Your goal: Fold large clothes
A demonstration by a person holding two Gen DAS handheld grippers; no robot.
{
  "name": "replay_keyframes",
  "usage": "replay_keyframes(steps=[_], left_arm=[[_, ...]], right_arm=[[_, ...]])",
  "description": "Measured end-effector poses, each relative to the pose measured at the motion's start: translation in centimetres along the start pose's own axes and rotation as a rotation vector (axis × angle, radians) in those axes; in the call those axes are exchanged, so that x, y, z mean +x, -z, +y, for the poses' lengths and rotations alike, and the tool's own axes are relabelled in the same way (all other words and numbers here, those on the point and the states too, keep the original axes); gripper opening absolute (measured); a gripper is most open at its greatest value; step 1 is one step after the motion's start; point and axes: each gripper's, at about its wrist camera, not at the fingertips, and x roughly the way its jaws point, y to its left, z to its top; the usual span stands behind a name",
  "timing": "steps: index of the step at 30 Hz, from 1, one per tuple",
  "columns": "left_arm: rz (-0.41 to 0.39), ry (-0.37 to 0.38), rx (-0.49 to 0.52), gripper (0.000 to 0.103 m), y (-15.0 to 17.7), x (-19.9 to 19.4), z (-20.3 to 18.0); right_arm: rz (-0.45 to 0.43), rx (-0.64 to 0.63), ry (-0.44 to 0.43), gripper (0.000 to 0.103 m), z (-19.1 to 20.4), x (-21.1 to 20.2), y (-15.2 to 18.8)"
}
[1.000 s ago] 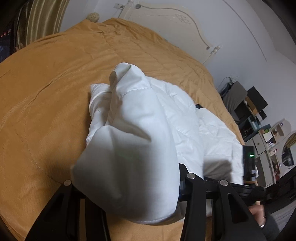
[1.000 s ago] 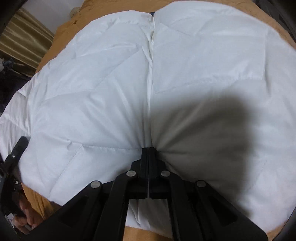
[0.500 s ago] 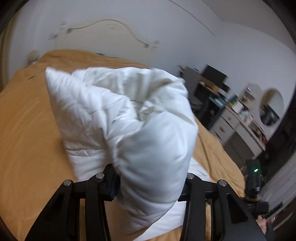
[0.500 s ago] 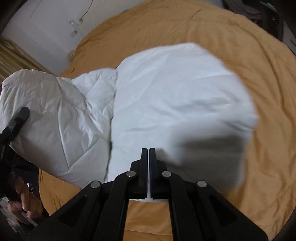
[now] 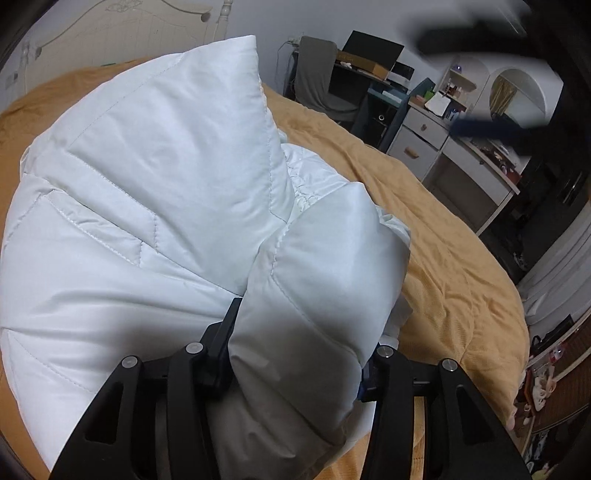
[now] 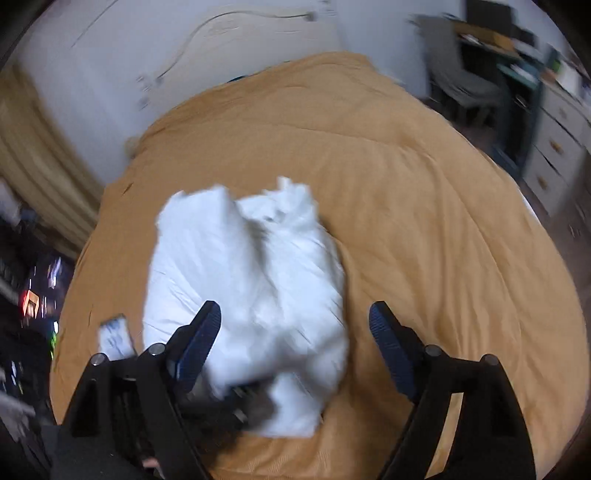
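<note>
A white padded jacket (image 5: 166, 184) lies bunched on the orange bed cover (image 5: 443, 240). My left gripper (image 5: 303, 343) is shut on a thick puffy fold of it, which bulges between the fingers and hides the pads. In the right wrist view the jacket (image 6: 258, 277) is a blurred heap on the bed cover (image 6: 424, 221). My right gripper (image 6: 294, 308) hangs above it, its jaws opening wide with nothing pressed between them. A blurred dark and blue shape at the left view's upper right looks like the right gripper's fingers (image 5: 491, 127).
A white headboard (image 5: 110, 29) stands at the far end of the bed. A grey chair (image 5: 317, 81), a desk and white drawers (image 5: 436, 147) line the right side. Curtains (image 6: 33, 158) hang at the left. A small white and blue item (image 6: 114, 336) lies beside the jacket.
My right gripper has let go of the jacket, opened wide and risen above it. My left gripper has swung across and rolled, still gripping its fold. The jacket now lies bunched.
</note>
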Motion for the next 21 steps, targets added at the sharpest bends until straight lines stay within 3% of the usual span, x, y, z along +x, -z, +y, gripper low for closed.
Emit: replay_keyframes(steps=[3,4,5,8,12,17,19,20,21], left_arm=[[0.002,0.004,-0.001,0.048,-0.9,0.0,-0.2],[0.001,0.002,0.004,0.048,-0.9,0.1,-0.1],[0.000,-0.001,0.009,0.049,-1.0,0.2,0.0],[-0.007,0.001,0.015,0.049,-1.0,0.1,-0.1],[-0.018,0.073,0.036,0.049,-0.6,-1.4,-0.5],[-0.016,0.196,0.008,0.050,1.7,-9.3,1.6],[-0.088,0.223,-0.071,0.050,1.7,-13.3,4.1],[-0.152,0.195,-0.104,0.051,1.1,-15.1,5.6],[-0.218,0.120,-0.128,0.054,0.3,-16.5,7.1]], right_arm=[[0.085,-0.082,-0.036,0.082,3.5,4.5,-3.5],[0.111,-0.100,-0.032,0.072,4.6,6.1,-4.5],[0.148,-0.119,-0.028,0.055,5.2,7.8,-5.2],[0.267,-0.137,0.065,0.026,4.9,11.3,-5.1],[0.375,-0.059,0.105,0.025,2.1,14.7,-4.3],[0.390,-0.038,0.124,0.023,1.0,15.2,-3.4],[0.397,-0.027,0.129,0.023,0.6,15.3,-3.4],[0.394,-0.035,0.133,0.023,0.6,15.1,-3.3],[0.391,-0.042,0.137,0.023,0.6,15.0,-3.2]])
